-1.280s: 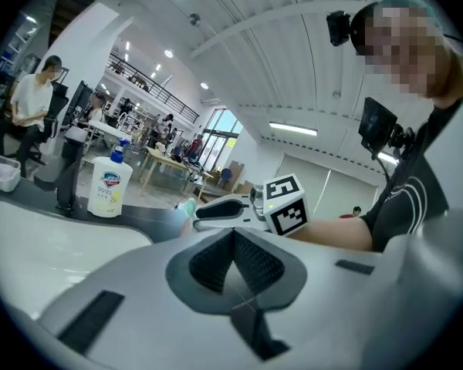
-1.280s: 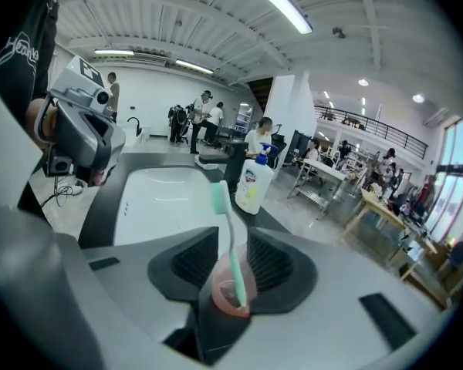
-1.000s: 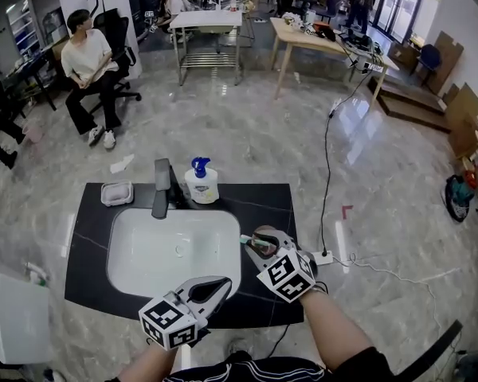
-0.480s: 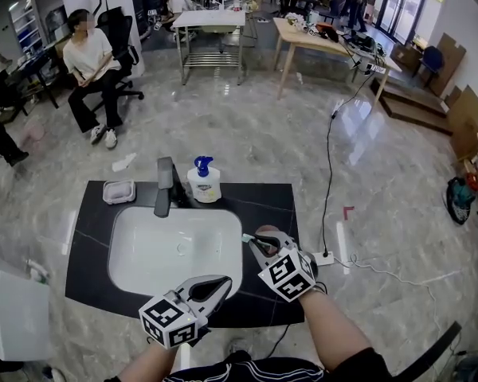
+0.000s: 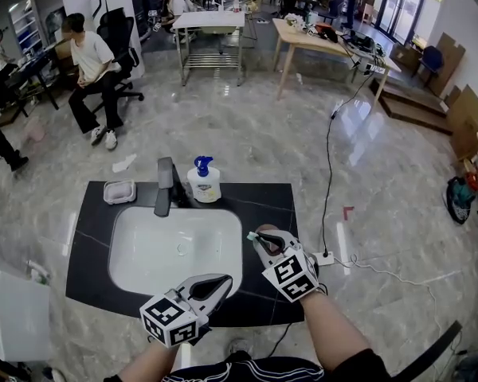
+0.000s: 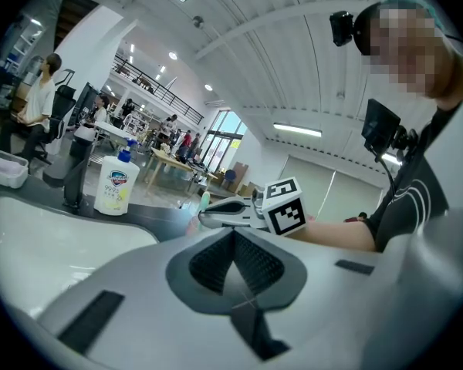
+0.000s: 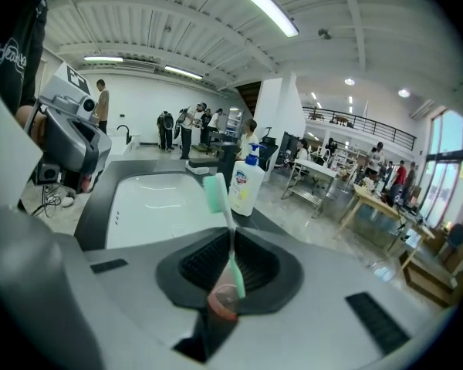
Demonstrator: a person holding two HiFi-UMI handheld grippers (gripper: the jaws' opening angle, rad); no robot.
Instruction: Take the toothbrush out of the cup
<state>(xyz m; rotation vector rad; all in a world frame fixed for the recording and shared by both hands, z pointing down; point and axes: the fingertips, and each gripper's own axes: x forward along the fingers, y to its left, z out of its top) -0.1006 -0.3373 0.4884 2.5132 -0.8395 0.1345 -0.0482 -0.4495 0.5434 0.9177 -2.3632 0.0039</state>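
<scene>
A mint-green toothbrush (image 7: pixel 216 193) stands in a reddish see-through cup (image 7: pixel 224 303) on the black counter, right of the basin. My right gripper (image 7: pixel 231 236) is over the cup, its jaws closing, and the pads press on the toothbrush handle. In the head view the right gripper (image 5: pixel 260 234) covers most of the cup, and the toothbrush head (image 5: pixel 251 235) pokes out to its left. My left gripper (image 5: pixel 225 279) rests shut and empty near the counter's front edge. From the left gripper view the left gripper (image 6: pixel 233 231) looks toward the toothbrush (image 6: pixel 204 200).
A white basin (image 5: pixel 143 237) sits in the black counter (image 5: pixel 279 201). Behind it stand a dark faucet (image 5: pixel 163 185), a soap bottle (image 5: pixel 202 183) and a soap dish (image 5: pixel 118 192). A cable (image 5: pixel 327 173) runs over the floor at right. A person (image 5: pixel 88 62) sits far back left.
The right gripper's jaws, wide around the cup a second ago, have closed onto the toothbrush. The toothbrush head has shifted slightly right. The left gripper has stayed still.
</scene>
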